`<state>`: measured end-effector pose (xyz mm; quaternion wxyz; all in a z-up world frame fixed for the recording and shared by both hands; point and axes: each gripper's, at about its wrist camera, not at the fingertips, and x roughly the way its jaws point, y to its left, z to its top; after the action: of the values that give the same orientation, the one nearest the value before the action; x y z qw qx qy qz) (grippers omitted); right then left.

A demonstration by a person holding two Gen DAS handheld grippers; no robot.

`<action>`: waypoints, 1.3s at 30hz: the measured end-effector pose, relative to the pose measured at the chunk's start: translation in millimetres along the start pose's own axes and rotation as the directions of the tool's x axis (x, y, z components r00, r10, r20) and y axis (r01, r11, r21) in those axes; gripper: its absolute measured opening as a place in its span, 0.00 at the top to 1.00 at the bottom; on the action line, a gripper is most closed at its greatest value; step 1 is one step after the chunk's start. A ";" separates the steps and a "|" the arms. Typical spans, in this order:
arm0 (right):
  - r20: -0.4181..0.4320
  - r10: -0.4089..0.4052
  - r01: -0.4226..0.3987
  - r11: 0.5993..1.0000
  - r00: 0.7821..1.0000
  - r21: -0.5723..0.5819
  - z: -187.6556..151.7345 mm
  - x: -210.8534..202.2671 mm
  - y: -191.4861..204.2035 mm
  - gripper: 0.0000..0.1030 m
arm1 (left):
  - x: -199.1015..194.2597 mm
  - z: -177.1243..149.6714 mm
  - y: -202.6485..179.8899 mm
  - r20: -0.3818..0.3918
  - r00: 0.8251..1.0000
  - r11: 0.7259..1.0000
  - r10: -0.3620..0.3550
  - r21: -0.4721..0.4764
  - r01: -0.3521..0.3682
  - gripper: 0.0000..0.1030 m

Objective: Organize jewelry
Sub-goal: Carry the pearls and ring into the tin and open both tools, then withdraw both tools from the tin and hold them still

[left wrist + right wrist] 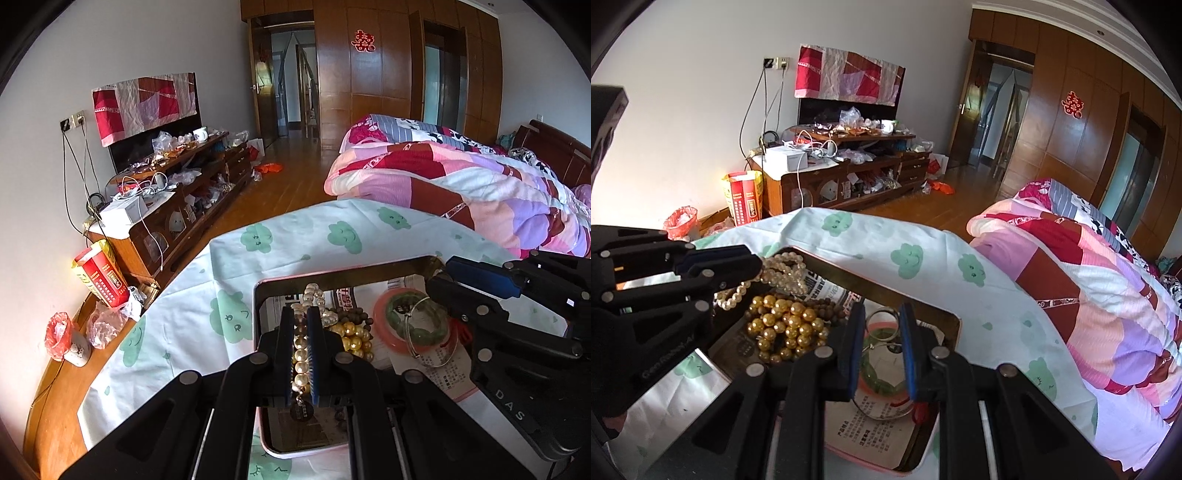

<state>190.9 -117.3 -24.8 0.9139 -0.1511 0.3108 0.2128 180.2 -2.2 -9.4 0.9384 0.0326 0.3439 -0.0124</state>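
Pearl strand (301, 360): clamped between the pads of the left gripper (300, 317), running lengthwise along them; a round dark tag hangs from its near end. The rest of the white pearls lies bunched at the far left of the tin (258, 306).
Left gripper: clenched on the pearl strand, over the left part of the tin.
Gold bead necklace (783, 328): heaped inside the tin, just right of the pearls in the left wrist view; a string of dark brown beads (351, 316) lies against it.
Green bangle (417, 321): lies in the right half of the tin, within a pink ring (384, 332).
Silver bangle (882, 410): thin wire hoop, resting across the green bangle and onto the printed paper.
Right gripper (881, 350): jaws part-closed astride the bangles; the silver hoop passes between the pads, but whether they press on it cannot be told.
Tin: shallow, pink-rimmed, lined with printed paper (871, 435).
Surface: pale cloth with green cloud faces (258, 236), spread under the tin.
Surroundings: patchwork quilt (461, 184) on a bed to the right; cluttered wooden cabinet (192, 192) along the left wall.
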 end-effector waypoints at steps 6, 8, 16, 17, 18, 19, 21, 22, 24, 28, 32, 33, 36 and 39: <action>-0.024 0.000 0.000 1.000 1.000 0.010 -5.9 9.9 0.7 0.80 | 7.9 -6.1 1.6 -0.021 1.000 1.000 -0.003 -0.009 0.002 0.94; -0.032 0.002 -0.002 1.000 0.999 0.010 -8.0 11.6 0.5 0.80 | 9.2 -9.0 2.0 -0.027 1.000 1.000 -0.006 -0.010 0.006 0.94; -0.048 0.016 -0.016 1.000 0.999 0.009 -14.6 15.1 3.6 0.66 | 10.2 -13.1 3.7 -0.046 0.999 1.000 0.020 -0.023 -0.021 0.65; -0.051 0.017 -0.016 1.000 0.999 0.009 -15.8 14.4 3.4 0.60 | 7.9 -13.4 4.2 -0.041 0.998 0.999 0.042 -0.026 -0.043 0.36; -0.055 0.013 -0.012 1.000 0.998 0.011 -16.3 14.4 3.2 0.53 | 3.9 -14.0 5.2 -0.025 0.997 0.997 0.067 -0.033 -0.068 0.25; -0.058 0.005 -0.004 1.000 0.998 0.012 -16.8 14.2 2.5 0.49 | -1.7 -14.3 6.9 0.001 0.995 0.994 0.098 -0.042 -0.098 0.17; -0.057 -0.018 0.019 1.000 0.998 0.023 -18.7 9.7 -0.3 0.43 | -9.8 -14.3 10.6 0.021 0.996 0.995 0.089 -0.058 -0.087 0.17; -0.060 -0.029 0.031 0.999 0.998 0.032 -19.5 7.1 -2.5 0.42 | -12.6 -14.8 12.4 0.018 0.996 0.994 0.083 -0.068 -0.081 0.17; -0.064 -0.049 0.053 0.997 0.997 0.053 -21.5 2.0 -6.3 0.40 | -19.1 -16.6 16.1 0.022 0.994 0.991 0.103 -0.093 -0.101 0.17; -0.051 -0.083 0.087 0.993 0.995 0.080 -25.1 -12.6 -9.5 0.35 | -33.9 -25.6 19.6 0.044 0.991 0.984 0.129 -0.129 -0.123 0.17; -0.032 -0.107 0.109 0.990 0.994 0.086 -28.9 -27.9 -7.5 0.30 | -44.3 -32.1 21.5 0.054 0.990 0.982 0.127 -0.148 -0.118 0.17; -0.026 -0.110 0.111 0.990 0.994 0.084 -28.5 -30.1 -6.9 0.29 | -45.5 -32.7 21.7 0.057 0.990 0.981 0.129 -0.150 -0.119 0.17; -0.016 -0.104 0.105 0.991 0.994 0.087 -28.2 -35.8 -5.3 0.28 | -49.1 -34.6 22.7 0.059 0.990 0.980 0.130 -0.156 -0.120 0.17; -0.008 -0.105 0.106 0.990 0.994 0.090 -27.6 -38.5 -4.7 0.28 | -51.1 -37.0 23.2 0.057 0.990 0.980 0.131 -0.159 -0.120 0.17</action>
<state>151.7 -144.0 -20.7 0.9293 -0.1264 0.3130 0.1498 118.4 23.6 -3.3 0.9479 -0.0195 0.3095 0.0727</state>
